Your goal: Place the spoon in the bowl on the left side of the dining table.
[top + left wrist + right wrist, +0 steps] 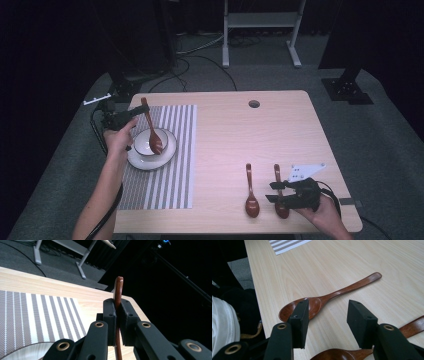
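Observation:
My left gripper (131, 116) is shut on the handle of a brown wooden spoon (151, 127). That spoon slants down, its bowl end over a white bowl (141, 143) that stands on a white plate (167, 152). In the left gripper view the handle (118, 288) sticks up between the pads of the left gripper (117, 312). My right gripper (274, 192) stands open near the table's front right, across a second wooden spoon (280, 206). A third spoon (251, 194) lies just left of it. In the right gripper view the right gripper (327, 315) frames that third spoon (332, 295), and the second spoon (342, 353) lies below.
The plate rests on a grey-and-white striped placemat (170, 170) on the left of the wooden table (240, 135). The table has a cable hole (254, 104) near its far edge. A white frame stand (260, 30) and cables are on the floor beyond.

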Action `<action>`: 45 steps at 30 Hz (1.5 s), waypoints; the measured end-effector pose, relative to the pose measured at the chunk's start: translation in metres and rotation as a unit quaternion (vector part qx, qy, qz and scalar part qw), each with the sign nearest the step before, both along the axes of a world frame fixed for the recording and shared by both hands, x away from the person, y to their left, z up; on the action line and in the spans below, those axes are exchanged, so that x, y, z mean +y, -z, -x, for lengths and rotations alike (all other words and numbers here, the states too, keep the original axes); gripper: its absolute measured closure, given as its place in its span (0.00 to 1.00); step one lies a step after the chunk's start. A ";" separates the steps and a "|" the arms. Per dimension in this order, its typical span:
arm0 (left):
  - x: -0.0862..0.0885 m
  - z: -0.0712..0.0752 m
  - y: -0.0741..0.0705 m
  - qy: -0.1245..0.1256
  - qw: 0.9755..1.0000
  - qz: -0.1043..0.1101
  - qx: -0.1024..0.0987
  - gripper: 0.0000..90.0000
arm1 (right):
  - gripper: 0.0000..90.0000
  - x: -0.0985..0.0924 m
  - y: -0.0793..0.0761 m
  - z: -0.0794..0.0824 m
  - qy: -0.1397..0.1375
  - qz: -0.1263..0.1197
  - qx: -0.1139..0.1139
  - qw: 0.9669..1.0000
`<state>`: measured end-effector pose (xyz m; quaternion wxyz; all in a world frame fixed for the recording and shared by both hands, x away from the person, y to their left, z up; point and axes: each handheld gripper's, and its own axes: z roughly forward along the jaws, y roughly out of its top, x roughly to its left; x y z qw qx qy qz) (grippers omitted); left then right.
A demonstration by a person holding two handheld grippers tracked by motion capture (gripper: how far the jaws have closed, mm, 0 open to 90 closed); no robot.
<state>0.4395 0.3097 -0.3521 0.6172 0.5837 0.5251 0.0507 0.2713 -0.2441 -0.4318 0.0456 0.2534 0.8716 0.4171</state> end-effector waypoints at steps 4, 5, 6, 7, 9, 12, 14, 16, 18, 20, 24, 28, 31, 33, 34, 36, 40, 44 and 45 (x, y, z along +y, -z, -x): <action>0.003 -0.002 0.002 -0.010 1.000 0.002 0.004 0.94 | 0.57 -0.001 0.000 0.000 0.000 0.001 0.000 1.000; 0.004 -0.002 0.003 -0.014 1.000 0.004 0.005 0.94 | 0.57 -0.001 0.000 0.000 0.000 0.000 0.000 1.000; 0.005 -0.003 0.003 -0.015 1.000 0.004 0.006 0.94 | 0.57 -0.001 0.000 0.000 0.001 0.001 0.000 1.000; 0.006 -0.003 0.004 -0.018 1.000 0.003 0.006 0.94 | 0.57 -0.001 0.000 0.000 0.001 0.001 0.000 1.000; 0.007 -0.004 0.006 -0.022 1.000 0.006 0.007 0.94 | 0.57 -0.001 0.000 0.000 0.002 0.000 -0.001 1.000; 0.008 -0.004 0.010 -0.028 1.000 0.009 0.010 0.94 | 0.57 -0.002 0.000 0.000 0.003 -0.001 -0.002 1.000; 0.010 -0.005 0.012 -0.031 0.999 0.008 0.012 0.94 | 0.57 -0.002 0.000 0.000 0.003 -0.002 -0.002 1.000; 0.011 -0.005 0.014 -0.035 0.999 0.010 0.014 0.94 | 0.57 -0.002 -0.001 0.000 0.003 -0.002 -0.003 1.000; 0.013 -0.006 0.016 -0.039 0.999 0.011 0.016 0.94 | 0.57 -0.003 -0.002 0.001 0.006 -0.003 -0.004 1.000; 0.014 -0.006 0.018 -0.041 0.999 0.010 0.017 0.94 | 0.57 -0.004 -0.002 0.001 0.006 -0.004 -0.004 1.000; 0.017 -0.006 0.022 -0.046 0.999 0.016 0.017 0.93 | 0.57 -0.004 -0.002 0.001 0.007 -0.007 -0.005 1.000; 0.020 -0.006 0.024 -0.055 0.998 0.026 0.018 0.93 | 0.57 -0.002 -0.001 0.001 0.005 -0.004 -0.005 1.000; 0.021 -0.006 0.025 -0.059 0.998 0.027 0.017 0.93 | 0.57 -0.002 -0.001 0.000 0.005 -0.003 -0.004 1.000; 0.022 -0.007 0.025 -0.062 0.998 0.023 0.017 0.93 | 0.57 -0.002 -0.001 0.000 0.005 -0.004 -0.004 1.000; 0.022 -0.007 0.026 -0.064 0.998 0.025 0.017 0.93 | 0.57 -0.002 -0.001 0.000 0.005 -0.004 -0.004 1.000; 0.023 -0.007 0.027 -0.066 0.997 0.025 0.018 0.93 | 0.57 -0.002 -0.001 0.000 0.004 -0.004 -0.004 1.000; 0.023 -0.008 0.031 -0.070 0.997 0.022 0.021 0.93 | 0.57 -0.001 -0.001 0.000 0.004 -0.004 -0.003 1.000; 0.024 -0.008 0.034 -0.081 0.996 0.021 0.016 0.93 | 0.57 0.000 -0.001 0.000 0.001 -0.005 -0.002 1.000; 0.024 -0.008 0.035 -0.081 0.996 0.019 0.017 0.93 | 0.57 0.001 -0.001 0.000 0.000 -0.006 -0.002 1.000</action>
